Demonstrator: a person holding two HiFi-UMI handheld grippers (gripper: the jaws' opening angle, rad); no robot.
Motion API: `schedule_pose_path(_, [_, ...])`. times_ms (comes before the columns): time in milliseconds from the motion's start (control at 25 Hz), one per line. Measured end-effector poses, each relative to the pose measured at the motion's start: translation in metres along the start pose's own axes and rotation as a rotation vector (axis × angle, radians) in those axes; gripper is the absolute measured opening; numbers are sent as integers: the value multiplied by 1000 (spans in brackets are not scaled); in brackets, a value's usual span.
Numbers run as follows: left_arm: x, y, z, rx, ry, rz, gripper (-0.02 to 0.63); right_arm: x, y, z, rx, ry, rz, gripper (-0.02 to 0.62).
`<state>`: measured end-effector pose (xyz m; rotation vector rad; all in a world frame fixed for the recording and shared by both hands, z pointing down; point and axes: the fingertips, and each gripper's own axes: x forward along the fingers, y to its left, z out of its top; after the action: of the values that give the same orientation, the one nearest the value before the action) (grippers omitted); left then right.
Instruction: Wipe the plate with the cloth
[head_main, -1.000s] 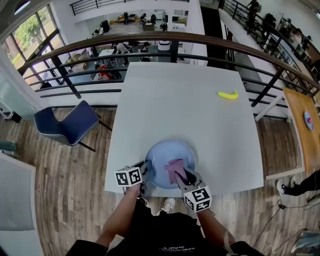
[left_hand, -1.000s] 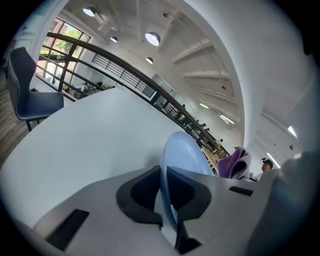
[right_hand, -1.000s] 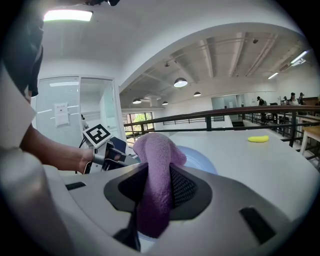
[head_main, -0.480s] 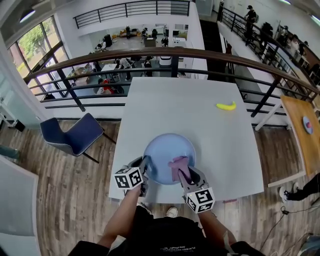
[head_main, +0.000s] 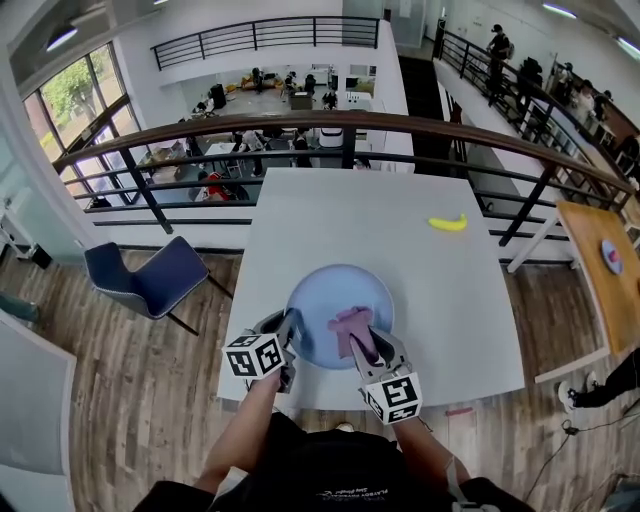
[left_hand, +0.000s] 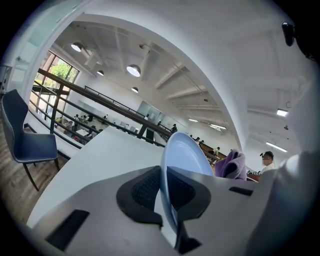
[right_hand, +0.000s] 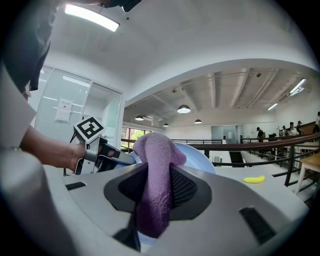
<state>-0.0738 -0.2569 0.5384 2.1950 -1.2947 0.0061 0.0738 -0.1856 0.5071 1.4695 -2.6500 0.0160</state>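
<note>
Head view: forearms (head_main: 243, 420) forward, left gripper (head_main: 290, 342) fingers (left_hand: 142, 191) clamped on plate (head_main: 335, 290) rim, right gripper (head_main: 363, 346) clamped on cloth (head_main: 350, 322).

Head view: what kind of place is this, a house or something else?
Not a house, probably a balcony floor in a big office building: a railing runs behind the table, with desks and people on the floor below.
</note>
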Motion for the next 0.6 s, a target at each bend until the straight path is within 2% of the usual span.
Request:
schedule_pose_path(200, [0,-1,0,15,0,-2,28,11,6,-5,0,24,35,118])
schedule_pose_path(400, [0,-5,0,39,-3,-1,28,24,3,-1,13,56,7,118])
schedule_pose_path(600, [4,-16,1,30,-12,-29,28,41,4,11,-19,54,23,118])
